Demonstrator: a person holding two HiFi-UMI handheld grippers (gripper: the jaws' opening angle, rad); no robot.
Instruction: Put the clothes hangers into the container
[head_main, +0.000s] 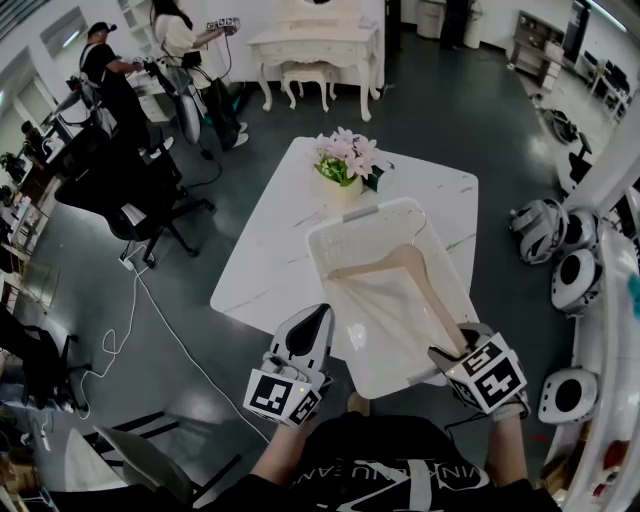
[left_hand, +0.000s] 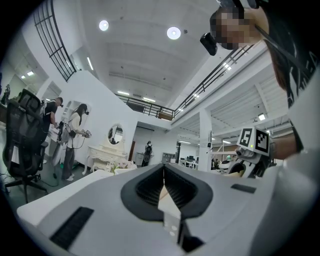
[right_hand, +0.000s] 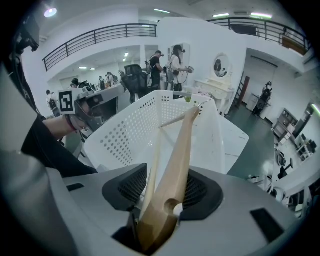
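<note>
Wooden clothes hanger (head_main: 435, 300) lies in white basket (head_main: 320, 240), long axis toward 11 o'clock from right gripper (head_main: 460, 352), jaws parted loosely about its near end; left gripper (head_main: 312, 322) closed, empty.

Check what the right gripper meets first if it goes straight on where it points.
The hanger sits between the open jaws of the right gripper; past it, probably the inside of the white basket, depth unclear.

The white marble bench (head_main: 262, 255) carries a pot of pink flowers (head_main: 346, 160) at its 12 o'clock end and a white perforated container (head_main: 335, 245) toward 5 o'clock, overhanging the near edge.
</note>
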